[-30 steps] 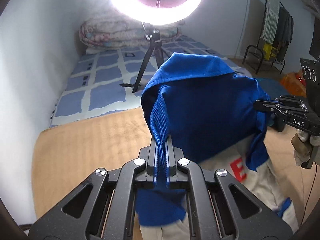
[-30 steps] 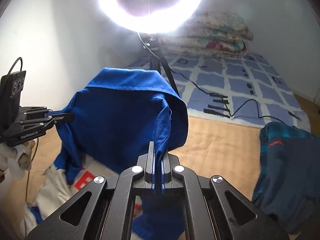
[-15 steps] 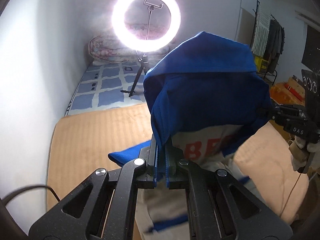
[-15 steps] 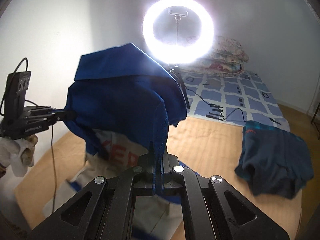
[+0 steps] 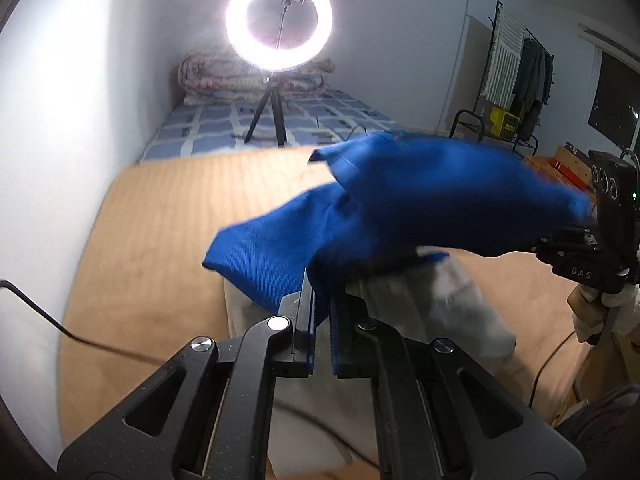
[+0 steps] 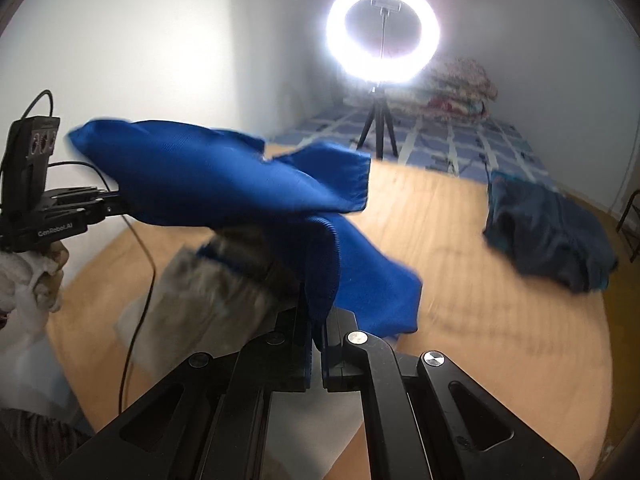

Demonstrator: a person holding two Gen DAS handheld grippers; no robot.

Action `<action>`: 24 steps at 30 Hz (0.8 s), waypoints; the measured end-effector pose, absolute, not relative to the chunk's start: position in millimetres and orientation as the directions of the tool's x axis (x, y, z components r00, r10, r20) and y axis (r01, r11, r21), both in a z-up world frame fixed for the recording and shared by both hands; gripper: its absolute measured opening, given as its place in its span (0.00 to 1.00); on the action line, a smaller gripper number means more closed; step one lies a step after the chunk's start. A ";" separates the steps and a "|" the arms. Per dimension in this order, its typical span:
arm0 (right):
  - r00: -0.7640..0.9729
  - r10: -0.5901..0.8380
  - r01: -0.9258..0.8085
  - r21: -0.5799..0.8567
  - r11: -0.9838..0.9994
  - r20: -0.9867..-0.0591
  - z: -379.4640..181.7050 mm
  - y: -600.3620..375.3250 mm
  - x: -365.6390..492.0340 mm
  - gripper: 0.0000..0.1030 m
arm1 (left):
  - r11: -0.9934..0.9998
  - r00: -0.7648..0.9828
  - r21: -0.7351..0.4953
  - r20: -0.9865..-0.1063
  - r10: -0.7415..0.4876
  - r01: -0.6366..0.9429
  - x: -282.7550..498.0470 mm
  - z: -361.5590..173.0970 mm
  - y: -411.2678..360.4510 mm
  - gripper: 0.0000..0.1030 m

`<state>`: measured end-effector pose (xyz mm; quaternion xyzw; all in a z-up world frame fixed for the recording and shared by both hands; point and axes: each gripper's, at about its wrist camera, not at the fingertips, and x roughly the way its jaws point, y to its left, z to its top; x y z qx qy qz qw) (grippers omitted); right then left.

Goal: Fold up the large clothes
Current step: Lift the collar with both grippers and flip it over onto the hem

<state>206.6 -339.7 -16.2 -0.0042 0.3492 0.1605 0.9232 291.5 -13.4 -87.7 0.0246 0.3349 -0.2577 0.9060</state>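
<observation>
A large blue garment point(image 5: 420, 200) with a white lower part point(image 5: 440, 308) stretches between my two grippers, low over the tan mat point(image 5: 160, 240). My left gripper point(image 5: 320, 300) is shut on a blue fold at its near edge. At the right of the same view, my right gripper point(image 5: 560, 244) pinches the garment's other end. In the right wrist view my right gripper point(image 6: 318, 320) is shut on the ribbed blue edge of the garment point(image 6: 200, 180). The left gripper point(image 6: 108, 204) holds the far end there, in a white-gloved hand point(image 6: 24, 280). The cloth is blurred by motion.
A lit ring light point(image 5: 279, 20) on a tripod stands on a blue checked mattress point(image 5: 208, 132), with a folded quilt point(image 5: 224, 80) behind it. A dark teal garment point(image 6: 548, 232) lies on the mat's right side. A clothes rack point(image 5: 516, 80) stands far right. A cable point(image 5: 60, 320) trails at left.
Both grippers have pulled back away from the ring light. The blue top, which stood up in front of the cameras, has dropped and now stretches flat and low over the mat.
</observation>
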 end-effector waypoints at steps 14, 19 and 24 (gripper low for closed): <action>0.638 0.211 -0.304 0.009 0.953 -0.741 -88.5 -322.8 173.0 0.02 | 0.894 0.615 -0.088 -0.696 -0.370 0.439 237.9 -157.0 -1.7 0.07; 0.648 0.172 -0.308 -0.050 0.950 -0.742 -73.0 -326.1 159.8 0.09 | 0.903 0.630 -0.096 -0.686 -0.366 0.420 212.3 -144.6 24.7 0.07; 0.678 0.176 -0.315 -0.065 0.947 -0.714 -43.4 -341.8 125.2 0.10 | 0.908 0.672 -0.112 -0.637 -0.378 0.405 182.1 -106.2 58.7 0.08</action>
